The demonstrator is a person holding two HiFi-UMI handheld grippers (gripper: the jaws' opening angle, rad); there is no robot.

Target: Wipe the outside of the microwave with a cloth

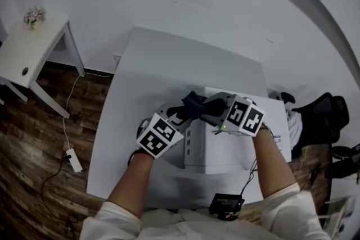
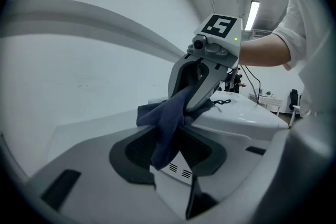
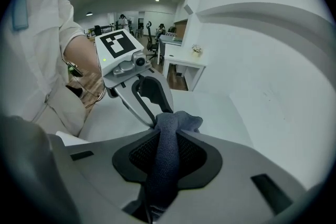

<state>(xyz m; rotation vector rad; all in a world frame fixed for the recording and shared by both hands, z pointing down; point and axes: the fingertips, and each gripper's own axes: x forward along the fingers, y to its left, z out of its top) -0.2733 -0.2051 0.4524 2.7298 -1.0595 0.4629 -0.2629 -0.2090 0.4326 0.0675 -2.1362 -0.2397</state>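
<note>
Over the microwave's [image 1: 239, 146] top left edge, as my head view frames it, both tools meet at the dark blue cloth [image 1: 193, 103]. My right gripper [image 3: 167, 150] is clamped on it, the fabric bunched tight between its pads. My left gripper [image 2: 169, 148] stands with jaws apart, a fold hanging loose between them, unpinched. The microwave sits on the white table [image 1: 143, 73]

Head view: we look steeply down onto the table [image 1: 140, 76].
Gripper views: we face each other closely, sharing the cloth [image 2: 167, 126].
</note>
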